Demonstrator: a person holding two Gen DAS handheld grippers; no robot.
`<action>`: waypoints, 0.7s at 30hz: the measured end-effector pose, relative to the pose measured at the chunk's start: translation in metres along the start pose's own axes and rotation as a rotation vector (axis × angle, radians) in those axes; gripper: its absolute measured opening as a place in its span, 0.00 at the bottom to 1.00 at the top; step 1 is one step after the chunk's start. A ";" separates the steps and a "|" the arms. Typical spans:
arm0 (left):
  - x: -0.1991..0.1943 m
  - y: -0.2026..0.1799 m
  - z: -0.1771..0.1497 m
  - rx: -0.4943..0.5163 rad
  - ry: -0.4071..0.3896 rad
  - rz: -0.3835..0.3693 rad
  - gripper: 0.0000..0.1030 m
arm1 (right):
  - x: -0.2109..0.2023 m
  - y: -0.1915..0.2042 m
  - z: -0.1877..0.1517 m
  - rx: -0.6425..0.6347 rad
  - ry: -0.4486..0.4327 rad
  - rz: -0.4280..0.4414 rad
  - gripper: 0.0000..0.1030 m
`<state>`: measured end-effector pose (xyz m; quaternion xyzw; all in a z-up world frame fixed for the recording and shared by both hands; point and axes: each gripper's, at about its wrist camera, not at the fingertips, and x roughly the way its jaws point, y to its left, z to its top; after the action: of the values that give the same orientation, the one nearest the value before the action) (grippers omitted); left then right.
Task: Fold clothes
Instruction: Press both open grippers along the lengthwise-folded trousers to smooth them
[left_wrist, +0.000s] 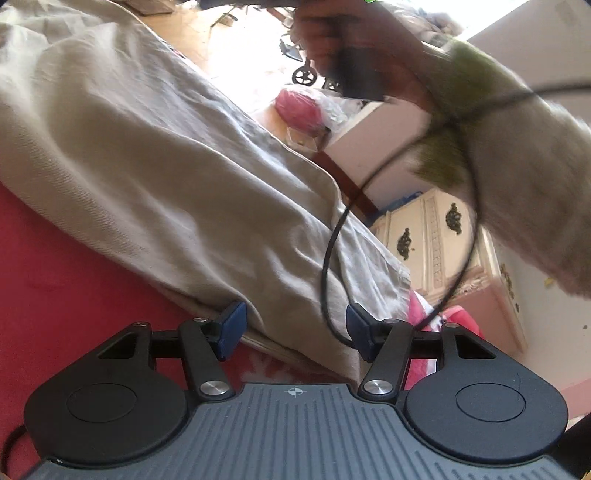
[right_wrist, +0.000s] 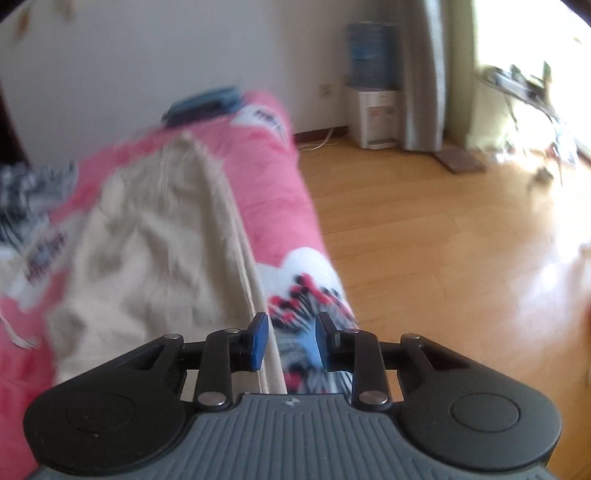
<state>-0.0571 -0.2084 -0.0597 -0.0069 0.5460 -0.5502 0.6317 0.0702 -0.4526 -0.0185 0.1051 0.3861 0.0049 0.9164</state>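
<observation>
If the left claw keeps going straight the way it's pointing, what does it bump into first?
Most likely the beige trousers. The left claw is open, and their folded edge lies right between its fingers on the red bedcover. A black cable hangs nearby too, though depth is unclear.

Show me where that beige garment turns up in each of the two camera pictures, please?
Left wrist view: the beige garment fills the left and centre, running diagonally down to between the fingers.
Right wrist view: it lies left of centre, its edge reaching down beside the left finger.
Shared landmark: the pink bedcover under it in both views.
</observation>
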 end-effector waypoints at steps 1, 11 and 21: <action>0.001 -0.002 -0.001 0.005 0.002 -0.005 0.58 | -0.021 -0.008 -0.005 0.042 -0.005 0.013 0.29; -0.002 -0.031 -0.019 0.055 0.013 0.012 0.58 | -0.143 -0.042 -0.133 0.397 0.266 -0.031 0.32; -0.008 -0.038 -0.027 0.082 0.015 0.212 0.58 | -0.150 -0.009 -0.174 0.314 0.214 -0.113 0.44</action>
<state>-0.1008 -0.2018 -0.0424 0.0808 0.5253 -0.5022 0.6821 -0.1590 -0.4424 -0.0328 0.2237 0.4826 -0.0959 0.8413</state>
